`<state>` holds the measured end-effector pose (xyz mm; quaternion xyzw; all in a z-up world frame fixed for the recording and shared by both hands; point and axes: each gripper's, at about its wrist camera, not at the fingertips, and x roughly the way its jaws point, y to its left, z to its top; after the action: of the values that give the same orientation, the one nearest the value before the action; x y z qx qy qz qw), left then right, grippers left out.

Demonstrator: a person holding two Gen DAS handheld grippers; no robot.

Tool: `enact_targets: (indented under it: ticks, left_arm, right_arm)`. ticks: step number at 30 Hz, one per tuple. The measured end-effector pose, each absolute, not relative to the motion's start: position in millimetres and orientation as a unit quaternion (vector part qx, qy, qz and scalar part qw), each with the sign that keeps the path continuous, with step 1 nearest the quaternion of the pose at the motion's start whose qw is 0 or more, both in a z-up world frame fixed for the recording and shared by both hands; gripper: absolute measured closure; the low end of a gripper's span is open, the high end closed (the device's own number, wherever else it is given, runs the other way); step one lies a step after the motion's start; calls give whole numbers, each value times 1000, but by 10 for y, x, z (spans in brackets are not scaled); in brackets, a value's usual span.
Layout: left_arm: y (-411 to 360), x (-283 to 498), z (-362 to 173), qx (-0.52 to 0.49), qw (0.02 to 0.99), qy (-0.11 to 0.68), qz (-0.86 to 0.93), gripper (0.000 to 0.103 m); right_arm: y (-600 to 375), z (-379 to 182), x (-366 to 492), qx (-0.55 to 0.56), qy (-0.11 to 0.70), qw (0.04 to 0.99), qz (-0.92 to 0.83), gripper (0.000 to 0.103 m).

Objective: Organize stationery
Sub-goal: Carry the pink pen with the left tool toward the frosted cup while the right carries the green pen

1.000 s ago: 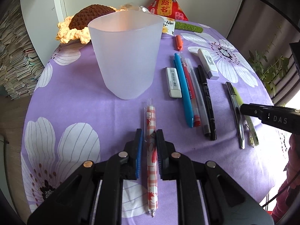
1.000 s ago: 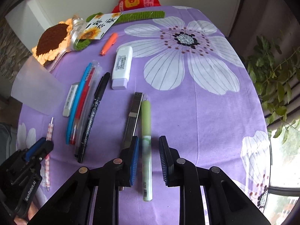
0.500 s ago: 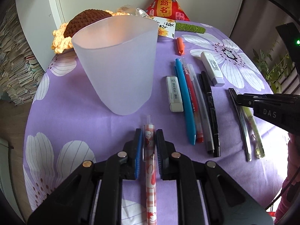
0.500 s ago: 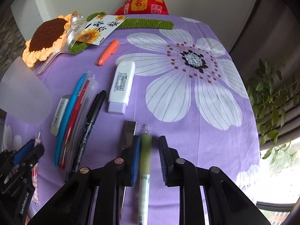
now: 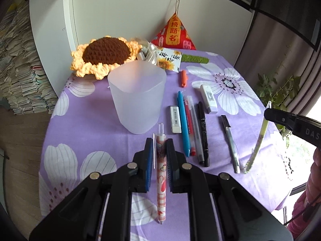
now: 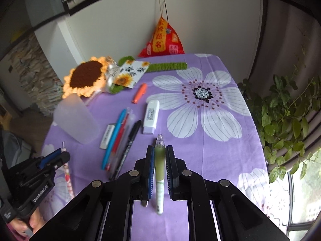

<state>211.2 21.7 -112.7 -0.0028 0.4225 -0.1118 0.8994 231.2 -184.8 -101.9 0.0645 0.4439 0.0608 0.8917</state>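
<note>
Both pens have risen off the purple tablecloth (image 5: 84,124) since the earlier frames, when they lay flat between the jaws. Nearest, the left gripper (image 5: 159,150) pinches the pink patterned pen (image 5: 161,172) along its barrel, tip toward the camera; the right gripper (image 6: 159,156) is closed on the green pen (image 6: 159,160), held clear of the cloth. Beyond, the frosted cup (image 5: 137,96) stands empty as far as can be seen, so no item appears stowed yet. Left on the cloth: a white eraser (image 5: 175,119), blue pen (image 5: 184,124), red pen (image 5: 189,126), clear pen (image 5: 195,128), black marker (image 5: 203,134), silver pen (image 5: 230,142), correction tape (image 5: 208,98) and orange cap (image 5: 183,78).
</note>
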Motion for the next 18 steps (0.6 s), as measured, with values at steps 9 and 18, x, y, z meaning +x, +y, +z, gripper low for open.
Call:
enact_targets:
  ticks: [9,18]
  left_arm:
    - [199,1778,-801,3,916,385,-108,95]
    - [217,1577,-556,6,929,356,-106,95]
  right_arm:
    - [-1891,-778,1905,78,405,907,78,91]
    - [-1946,-652,1633,86,383,916,79,91]
